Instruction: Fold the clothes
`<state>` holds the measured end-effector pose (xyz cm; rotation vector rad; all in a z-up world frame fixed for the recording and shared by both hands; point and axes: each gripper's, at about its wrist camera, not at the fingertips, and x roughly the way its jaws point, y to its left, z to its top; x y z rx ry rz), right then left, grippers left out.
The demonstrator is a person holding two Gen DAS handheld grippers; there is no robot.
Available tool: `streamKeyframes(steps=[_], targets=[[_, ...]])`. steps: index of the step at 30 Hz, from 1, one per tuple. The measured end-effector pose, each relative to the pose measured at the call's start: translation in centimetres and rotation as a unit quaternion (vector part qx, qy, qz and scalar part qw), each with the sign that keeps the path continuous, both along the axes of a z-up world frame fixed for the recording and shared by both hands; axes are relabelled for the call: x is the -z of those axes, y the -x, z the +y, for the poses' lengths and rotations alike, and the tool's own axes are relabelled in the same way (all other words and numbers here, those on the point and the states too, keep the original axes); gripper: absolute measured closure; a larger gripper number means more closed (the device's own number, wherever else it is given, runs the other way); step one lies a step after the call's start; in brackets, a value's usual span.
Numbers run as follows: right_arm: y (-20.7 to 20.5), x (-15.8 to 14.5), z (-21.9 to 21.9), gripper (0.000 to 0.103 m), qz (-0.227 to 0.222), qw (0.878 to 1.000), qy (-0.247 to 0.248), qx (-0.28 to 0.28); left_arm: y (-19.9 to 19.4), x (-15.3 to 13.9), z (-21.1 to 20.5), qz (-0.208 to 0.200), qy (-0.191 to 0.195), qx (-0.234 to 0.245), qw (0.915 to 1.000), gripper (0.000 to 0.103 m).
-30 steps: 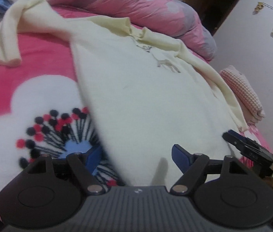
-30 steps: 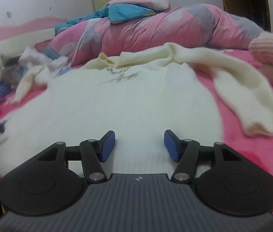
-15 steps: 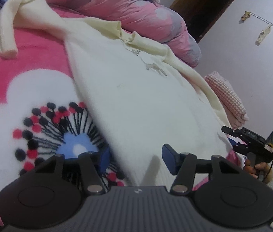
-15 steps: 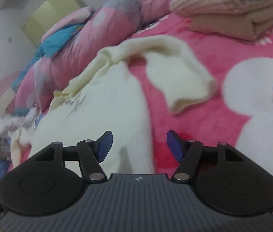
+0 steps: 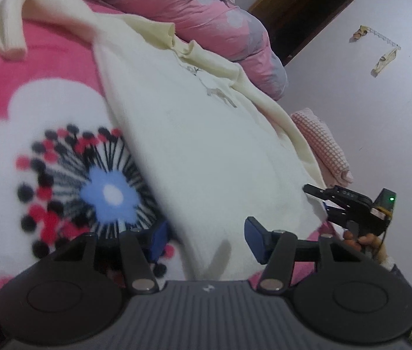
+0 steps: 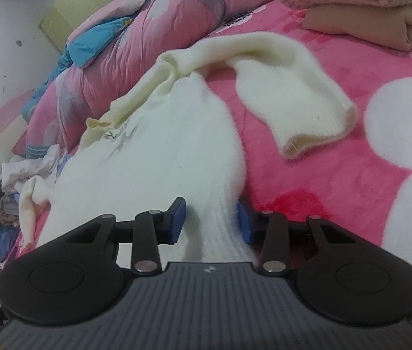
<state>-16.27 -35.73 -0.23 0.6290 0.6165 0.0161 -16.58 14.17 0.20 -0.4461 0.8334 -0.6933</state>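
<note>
Starting far left of our left gripper [image 5: 204,240]: a cream sleeve [image 5: 3,30] of the fuzzy cream knit sweater [image 5: 194,134] lies bent over the pink fleece blanket with big white flowers [image 5: 45,67]. Just ahead and left of that gripper's blue pads is the blanket's blue-centred flower with black and red dots [image 5: 89,186]. The left gripper is released, jaws spread wide, with the sweater's bottom left corner sitting in the gap between them, and we can't see either pad touching it. The sweater body runs forward and right from there, small deer print [image 5: 220,94] facing up, collar near the puffy pink quilt [image 5: 206,14] at the far side.

Right of the left gripper, our right gripper [image 5: 327,204] sits at the sweater's other bottom corner, with a hand [image 5: 363,240] on its handle.

From the right wrist camera, the right gripper [image 6: 210,223] has the ribbed hem of the sweater [image 6: 176,145] between its blue pads [image 6: 176,218]. The jaws look partly closed around the fabric, but we can't tell for sure if it's actually clenched. Ahead and right of it, the other cream sleeve [image 6: 293,108] curls back on the blanket [image 6: 337,180], cuff open. Far right ahead sits a folded stack of pink checked knit and beige fabric [image 6: 366,8].
</note>
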Motion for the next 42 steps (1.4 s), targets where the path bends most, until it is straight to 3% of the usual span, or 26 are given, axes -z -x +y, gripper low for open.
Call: streamKeyframes(steps=[4,5,6,7,10,19,22,26,32,39,42], targets=[[-0.8,0.3,-0.4,0.067,-0.006,1.0,-0.022,0.01,0.3,0.1,-0.7,-0.004,-0.003,-0.011,0.9999,0.047],[-1.0,0.3,-0.5,0.076,-0.005,1.0,-0.023,0.011,0.5,0.0,-1.0,-0.007,-0.008,-0.015,0.9998,0.048],[-1.2,0.3,-0.4,0.085,-0.002,1.0,-0.018,0.011,0.6,0.0,-1.2,-0.009,-0.015,-0.02,0.9996,0.06],[-1.3,0.2,-0.2,0.087,-0.001,1.0,-0.015,0.009,0.7,0.0,-1.5,-0.01,-0.024,-0.026,0.9993,0.087],[-1.0,-0.3,0.0,0.091,-0.014,1.0,-0.015,0.01,0.9,-0.3,-1.5,-0.014,-0.028,-0.043,0.9986,0.094],[1.2,-4.3,1.0,0.094,-0.061,0.998,-0.032,0.002,0.4,-4.7,4.7,-0.027,0.082,-0.091,0.9921,0.096],[2.3,-5.7,2.1,0.094,-0.072,0.996,-0.044,-0.018,0.4,-6.1,7.4,-0.037,0.093,-0.106,0.9893,0.096],[3.3,-6.1,4.1,0.094,-0.07,0.995,-0.046,-0.049,0.2,-5.9,8.8,-0.027,0.072,-0.111,0.9908,0.096],[3.0,-2.2,3.9,0.094,0.001,0.999,-0.041,-0.033,0.3,-2.6,8.2,0.02,0.021,-0.09,0.9955,0.096],[3.6,-1.8,4.0,0.094,0.013,0.999,0.001,-0.042,0.6,-1.4,7.3,0.023,-0.023,-0.059,0.9977,0.095],[3.8,-1.7,4.1,0.093,0.016,0.999,0.018,-0.046,0.9,-1.4,7.2,0.023,-0.048,-0.044,0.9976,0.088]])
